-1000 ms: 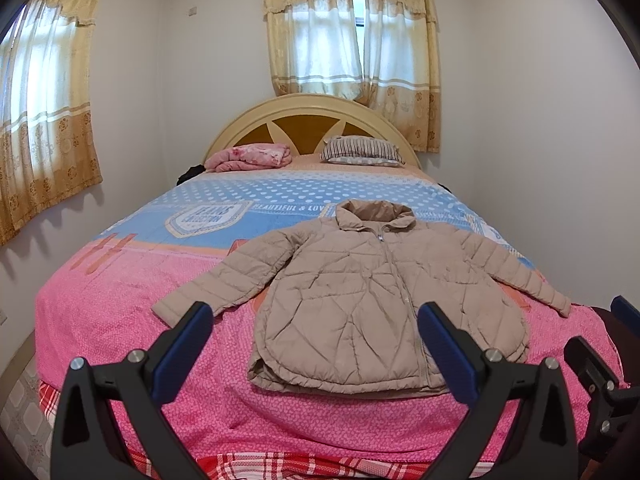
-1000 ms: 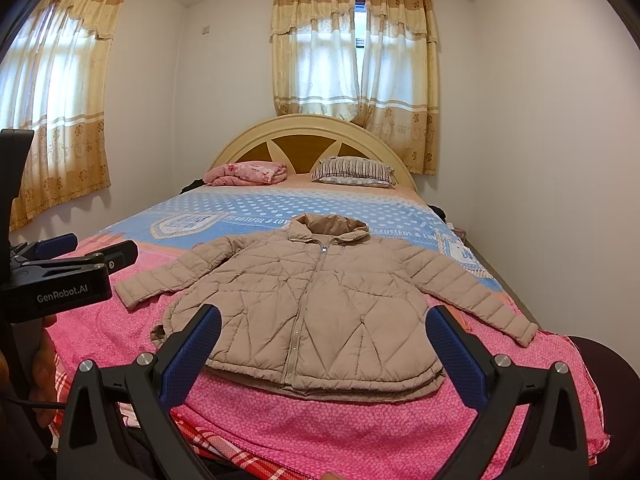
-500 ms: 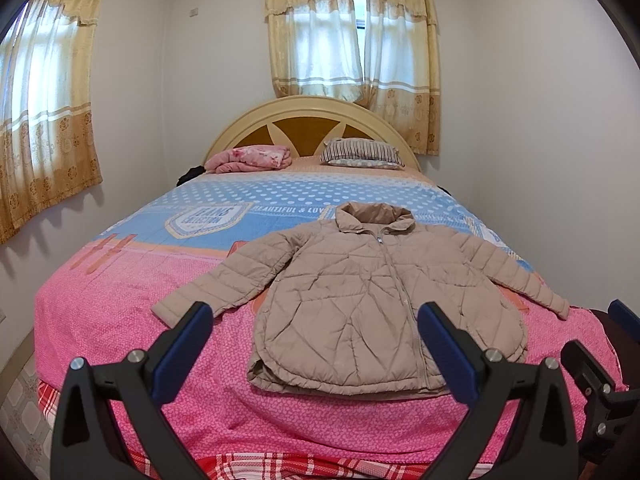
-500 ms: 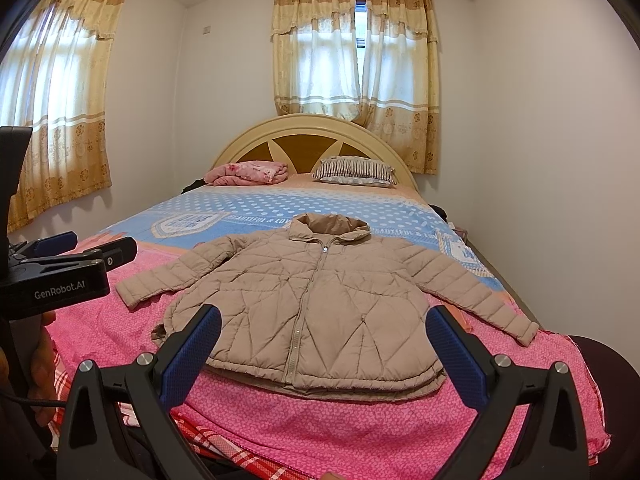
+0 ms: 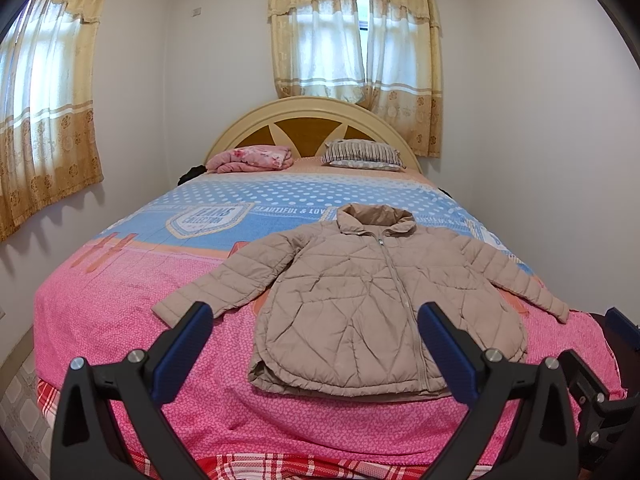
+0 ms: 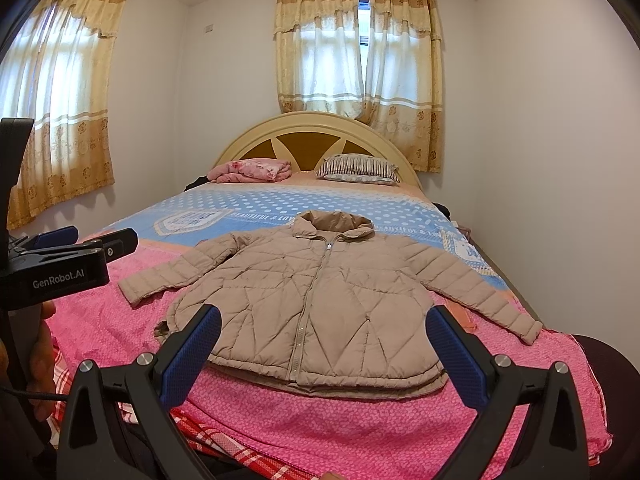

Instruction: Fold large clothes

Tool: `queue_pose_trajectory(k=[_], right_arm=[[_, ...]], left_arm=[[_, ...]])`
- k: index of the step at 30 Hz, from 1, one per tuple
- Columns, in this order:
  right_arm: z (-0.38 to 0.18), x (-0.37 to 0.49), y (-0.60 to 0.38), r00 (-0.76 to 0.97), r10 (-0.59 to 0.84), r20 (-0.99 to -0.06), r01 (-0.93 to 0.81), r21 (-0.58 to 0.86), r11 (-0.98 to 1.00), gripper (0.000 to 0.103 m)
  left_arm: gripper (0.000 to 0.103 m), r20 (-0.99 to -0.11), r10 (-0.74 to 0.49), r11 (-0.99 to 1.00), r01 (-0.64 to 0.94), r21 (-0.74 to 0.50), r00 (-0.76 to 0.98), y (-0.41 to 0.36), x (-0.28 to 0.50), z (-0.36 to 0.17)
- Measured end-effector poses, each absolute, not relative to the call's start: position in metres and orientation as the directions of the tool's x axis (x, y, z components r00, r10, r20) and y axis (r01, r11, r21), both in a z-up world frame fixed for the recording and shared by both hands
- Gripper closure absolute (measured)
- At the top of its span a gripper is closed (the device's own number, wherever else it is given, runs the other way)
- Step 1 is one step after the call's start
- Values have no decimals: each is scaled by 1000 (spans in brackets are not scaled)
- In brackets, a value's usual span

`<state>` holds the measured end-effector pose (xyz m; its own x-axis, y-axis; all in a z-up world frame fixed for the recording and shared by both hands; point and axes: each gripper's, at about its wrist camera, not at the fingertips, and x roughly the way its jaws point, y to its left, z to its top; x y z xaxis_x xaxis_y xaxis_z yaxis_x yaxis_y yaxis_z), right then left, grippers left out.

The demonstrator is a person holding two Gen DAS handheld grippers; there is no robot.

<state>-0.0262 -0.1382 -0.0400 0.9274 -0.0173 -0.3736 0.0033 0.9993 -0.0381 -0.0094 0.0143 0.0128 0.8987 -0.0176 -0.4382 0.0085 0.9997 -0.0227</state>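
Jacket (image 5: 360, 304) first, though the bed (image 5: 120, 304) under it is the biggest thing in the room — a wide mattress with a spread that runs pink at the foot and blue with white dots toward the head. The jacket is a tan quilted one, lying face up and zipped on the pink part near the foot, collar toward the headboard (image 5: 312, 120), both sleeves spread out to the sides and down. Its hem sits close to the near edge of the bed, and it lies a little right of the middle.

Behind the headboard hang yellow curtains (image 5: 356, 40) over a bright window; another curtained window is on the left wall. At the head of the bed a striped pillow (image 5: 362, 154) sits on the right and a folded pink blanket (image 5: 252, 159) on the left, with something dark beside the blanket that I can't make out.

Both claws are held off the foot of the bed, apart from the cloth. The left gripper (image 5: 316, 348) has its blue-padded fingers spread wide, nothing between them. The right gripper (image 6: 324, 352) is the same — fingers well apart, gripping nothing, the jacket's hem showing in the gap beyond them.
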Motion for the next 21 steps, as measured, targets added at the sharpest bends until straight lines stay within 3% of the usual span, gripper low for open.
queue_pose_trajectory(k=[21], right_arm=[[-39,-26,-135,928,-6,-371,-7,-34,999,1]], left_arm=[[0,-435,-17,999,3,-33,900,19,-9,14]])
